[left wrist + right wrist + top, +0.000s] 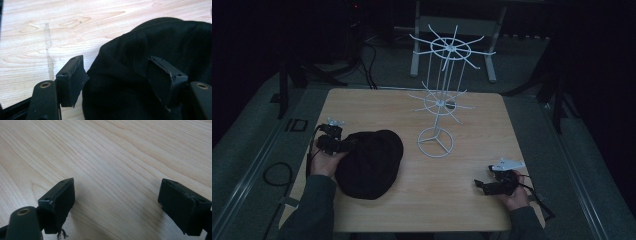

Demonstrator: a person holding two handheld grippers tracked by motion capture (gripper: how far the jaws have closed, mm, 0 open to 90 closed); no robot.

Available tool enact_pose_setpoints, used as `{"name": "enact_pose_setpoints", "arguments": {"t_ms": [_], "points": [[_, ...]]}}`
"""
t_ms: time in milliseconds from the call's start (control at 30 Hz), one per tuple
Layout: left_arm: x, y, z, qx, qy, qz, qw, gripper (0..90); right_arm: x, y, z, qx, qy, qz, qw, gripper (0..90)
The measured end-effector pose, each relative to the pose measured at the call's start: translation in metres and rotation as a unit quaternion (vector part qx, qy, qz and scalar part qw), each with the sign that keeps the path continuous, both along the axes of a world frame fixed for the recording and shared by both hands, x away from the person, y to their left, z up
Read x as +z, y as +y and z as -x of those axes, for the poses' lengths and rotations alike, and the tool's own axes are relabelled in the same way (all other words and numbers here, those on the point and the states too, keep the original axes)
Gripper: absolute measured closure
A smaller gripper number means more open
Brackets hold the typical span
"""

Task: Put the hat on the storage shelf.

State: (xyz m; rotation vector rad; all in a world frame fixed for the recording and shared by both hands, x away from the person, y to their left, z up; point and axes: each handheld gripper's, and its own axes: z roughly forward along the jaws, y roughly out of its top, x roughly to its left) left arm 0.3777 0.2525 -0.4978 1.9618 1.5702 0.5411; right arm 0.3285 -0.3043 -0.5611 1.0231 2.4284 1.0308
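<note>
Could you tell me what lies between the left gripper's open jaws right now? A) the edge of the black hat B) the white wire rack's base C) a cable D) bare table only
A: in the left gripper view, the left gripper has its jaws spread around the black hat.

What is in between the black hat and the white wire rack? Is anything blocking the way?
Nothing visible is. The black hat lies on the table, left of the white wire rack, with bare wood between them. The left gripper is open around the hat's edge; the right gripper sits off to the side.
</note>
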Motion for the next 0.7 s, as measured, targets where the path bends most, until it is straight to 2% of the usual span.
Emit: {"name": "enact_pose_setpoints", "arguments": {"t_ms": [167, 200, 233, 267, 300, 333, 367, 433, 533, 600, 700], "points": [[-0.008, -0.002, -0.009, -0.004, 0.019, -0.009, 0.9998, 31.5, 0.0, 0.0, 0.0, 0.0, 0.0, 0.0, 1.0, 13.9], [-0.013, -0.002, -0.013, -0.006, 0.033, -0.019, 0.9993, 31.5, 0.0, 0.0, 0.0, 0.0, 0.0, 0.0, 1.0, 13.9], [-0.013, -0.002, -0.013, -0.006, 0.033, -0.019, 0.9993, 31.6, 0.0, 0.0, 0.0, 0.0, 0.0, 0.0, 1.0, 13.9], [-0.018, -0.002, -0.016, -0.009, 0.046, -0.028, 0.9985, 32.1, 0.0, 0.0, 0.0, 0.0, 0.0, 0.0, 1.0, 13.9], [-0.018, -0.002, -0.016, -0.009, 0.046, -0.028, 0.9985, 32.5, 0.0, 0.0, 0.0, 0.0, 0.0, 0.0, 1.0, 13.9], [-0.022, -0.003, -0.018, -0.009, 0.058, -0.035, 0.9976, 33.5, 0.0, 0.0, 0.0, 0.0, 0.0, 0.0, 1.0, 13.9], [-0.022, -0.003, -0.018, -0.009, 0.058, -0.035, 0.9976, 34.0, 0.0, 0.0, 0.0, 0.0, 0.0, 0.0, 1.0, 13.9], [-0.025, -0.001, -0.021, -0.008, 0.078, -0.028, 0.9966, 35.3, 0.0, 0.0, 0.0, 0.0, 0.0, 0.0, 1.0, 13.9], [-0.028, 0.0, -0.024, -0.011, 0.094, -0.025, 0.9952, 39.8, 0.0, 0.0, 0.0, 0.0, 0.0, 0.0, 1.0, 13.9], [-0.03, -0.001, -0.025, -0.016, 0.101, -0.023, 0.9945, 47.8, 0.0, 0.0, 0.0, 0.0, 0.0, 0.0, 1.0, 13.9], [-0.029, -0.003, -0.026, -0.025, 0.102, -0.04, 0.9937, 60.3, 0.0, 0.0, 0.0, 0.0, 0.0, 0.0, 1.0, 13.9]]}}
